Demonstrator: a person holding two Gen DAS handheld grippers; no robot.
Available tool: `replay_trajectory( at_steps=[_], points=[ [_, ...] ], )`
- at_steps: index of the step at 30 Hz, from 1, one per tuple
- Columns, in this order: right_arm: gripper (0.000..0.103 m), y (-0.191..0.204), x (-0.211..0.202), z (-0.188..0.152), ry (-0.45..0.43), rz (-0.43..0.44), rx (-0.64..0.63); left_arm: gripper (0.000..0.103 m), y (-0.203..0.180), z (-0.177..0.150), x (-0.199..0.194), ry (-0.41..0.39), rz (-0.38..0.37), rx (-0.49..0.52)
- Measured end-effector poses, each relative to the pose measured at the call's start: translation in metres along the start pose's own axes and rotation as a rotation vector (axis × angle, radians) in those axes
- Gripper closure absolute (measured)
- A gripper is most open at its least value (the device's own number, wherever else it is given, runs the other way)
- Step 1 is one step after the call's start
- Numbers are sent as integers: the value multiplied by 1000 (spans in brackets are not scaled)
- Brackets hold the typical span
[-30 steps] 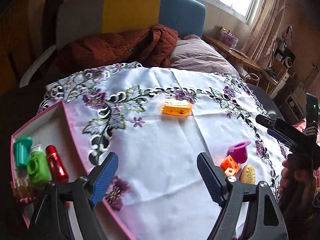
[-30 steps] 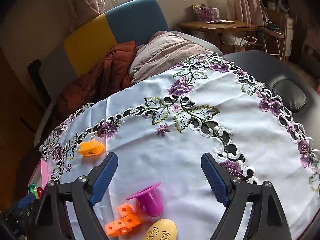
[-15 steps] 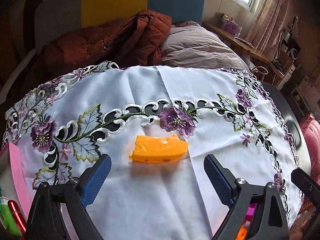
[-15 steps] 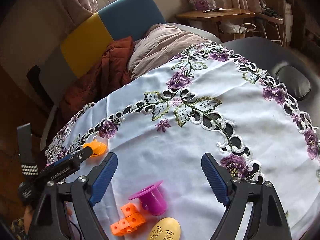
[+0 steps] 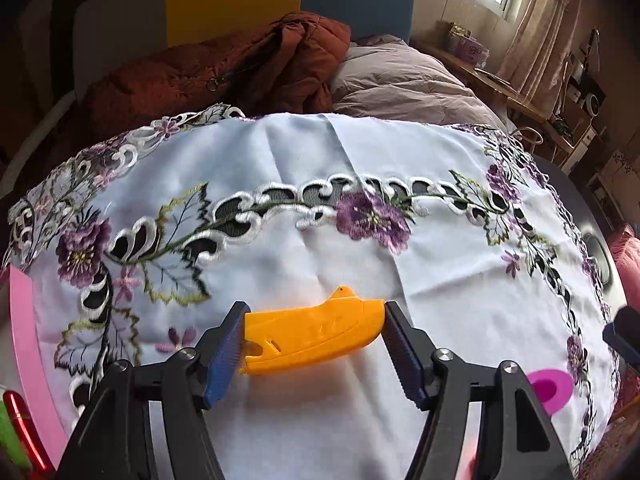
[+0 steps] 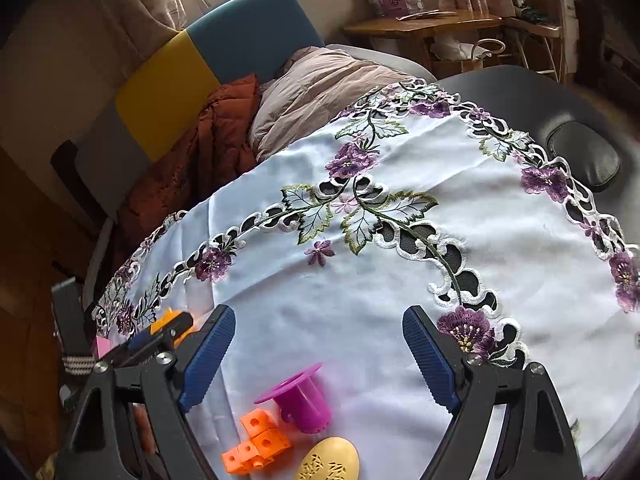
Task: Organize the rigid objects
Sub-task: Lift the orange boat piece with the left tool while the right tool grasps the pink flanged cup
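An orange plastic piece (image 5: 312, 332) shaped like a little boat lies on the white embroidered cloth (image 5: 320, 160). My left gripper (image 5: 315, 309) has it lengthwise between the jaws, which are closing, and both blue pads (image 5: 224, 348) meet its ends. In the right wrist view the left gripper (image 6: 160, 334) shows at the left edge over that orange piece (image 6: 170, 317). My right gripper (image 6: 318, 314) hovers open above bare cloth with nothing between its fingers. Just below it sit a magenta flanged cup (image 6: 300, 398), an orange cube cluster (image 6: 256, 444) and a yellow egg (image 6: 328, 460).
A pink tray (image 5: 24, 340) at the left edge holds a red cylinder (image 5: 20, 428) and a green item (image 5: 8, 444). A rust jacket (image 5: 240, 76) and a pale quilt (image 5: 400, 80) lie beyond the cloth's far edge. Black padding (image 6: 580, 156) borders the cloth on the right.
My left gripper swung from beside the tray over to the orange piece, dropped around it, and its jaws narrowed onto its ends. The right gripper stayed nearly still.
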State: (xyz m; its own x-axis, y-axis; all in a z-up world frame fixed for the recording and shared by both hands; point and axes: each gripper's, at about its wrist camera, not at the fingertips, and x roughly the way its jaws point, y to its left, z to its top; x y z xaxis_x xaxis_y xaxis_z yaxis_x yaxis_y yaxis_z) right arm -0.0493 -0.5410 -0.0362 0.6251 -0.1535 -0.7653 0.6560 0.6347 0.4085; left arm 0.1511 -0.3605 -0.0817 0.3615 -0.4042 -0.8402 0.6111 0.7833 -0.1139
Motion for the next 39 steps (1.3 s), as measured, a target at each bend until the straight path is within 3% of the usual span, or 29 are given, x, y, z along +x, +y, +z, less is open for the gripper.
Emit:
replay_trajectory(
  at_steps=[9,23,33,39],
  points=[
    [17,-14,11,0,50,-12,62,35,-14,-71,-61,-34,-21,68],
    [17,6,26,-14,127,-17,-61,35,-21,-171,-104,14,-38,189],
    [17,7,28,-17,127,-38,-74,37,-17,-179,-102,-8,-22,190],
    [17,16,23,-20,121,15,-103,37,-16,-181,-101,-20,-21,189]
  ],
)
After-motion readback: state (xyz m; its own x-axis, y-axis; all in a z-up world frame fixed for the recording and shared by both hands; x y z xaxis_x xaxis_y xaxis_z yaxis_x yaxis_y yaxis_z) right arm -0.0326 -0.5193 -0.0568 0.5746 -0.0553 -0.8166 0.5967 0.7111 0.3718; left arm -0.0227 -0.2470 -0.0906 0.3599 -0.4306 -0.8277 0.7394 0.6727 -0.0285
